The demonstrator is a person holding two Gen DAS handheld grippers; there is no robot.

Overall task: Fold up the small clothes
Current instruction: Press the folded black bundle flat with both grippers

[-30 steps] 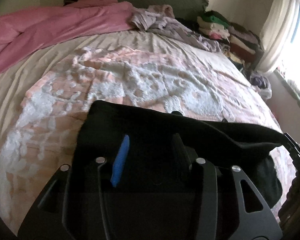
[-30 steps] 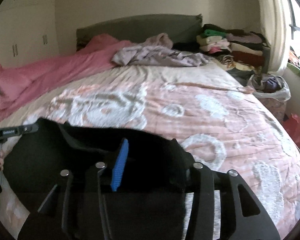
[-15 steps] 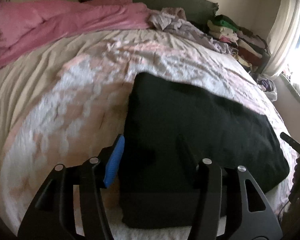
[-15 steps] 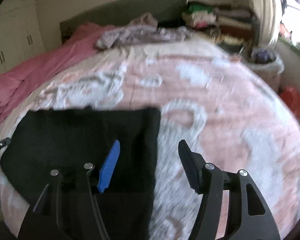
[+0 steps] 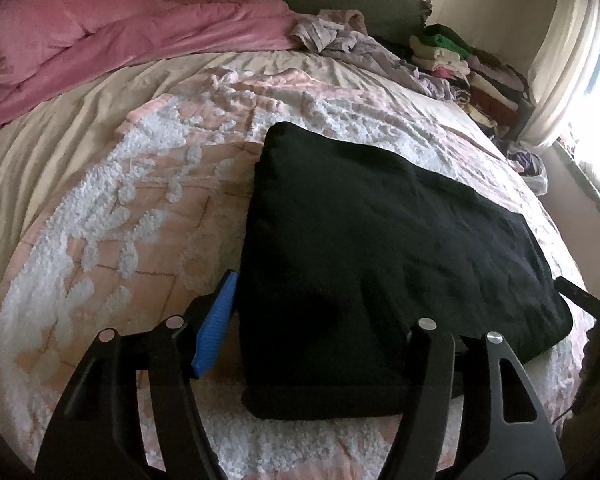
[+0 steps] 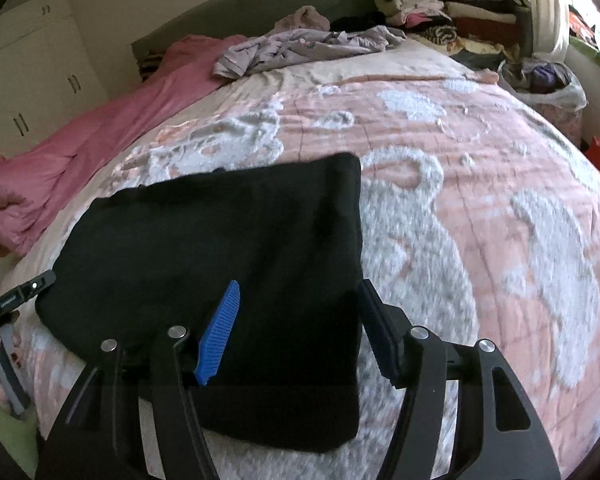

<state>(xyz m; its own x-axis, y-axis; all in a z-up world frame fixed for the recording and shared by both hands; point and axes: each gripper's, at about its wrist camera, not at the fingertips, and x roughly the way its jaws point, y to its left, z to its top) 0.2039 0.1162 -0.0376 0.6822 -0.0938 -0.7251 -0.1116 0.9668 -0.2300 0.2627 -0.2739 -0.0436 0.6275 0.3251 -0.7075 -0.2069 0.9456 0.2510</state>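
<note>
Left wrist cam: sits behind the left gripper (image 5: 316, 320), angled down, close over the near left corner of the black folded garment (image 5: 364, 248). Right wrist cam: same tilt behind the right gripper (image 6: 300, 328), over its near right corner. Both face the headboard (image 6: 260, 8); shared: garment, pink-white bedspread (image 5: 140, 216), clothes stack (image 6: 440, 8)

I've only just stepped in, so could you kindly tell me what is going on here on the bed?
A person is folding clothes with a handheld gripper in each hand. A black, soft folded garment lies flat on the pink and white tufted bedspread. The left gripper straddles the garment's near left edge, its jaws opening and gripping nothing. The right gripper stands open over the near right edge. More folded clothes are stacked by the headboard.
</note>
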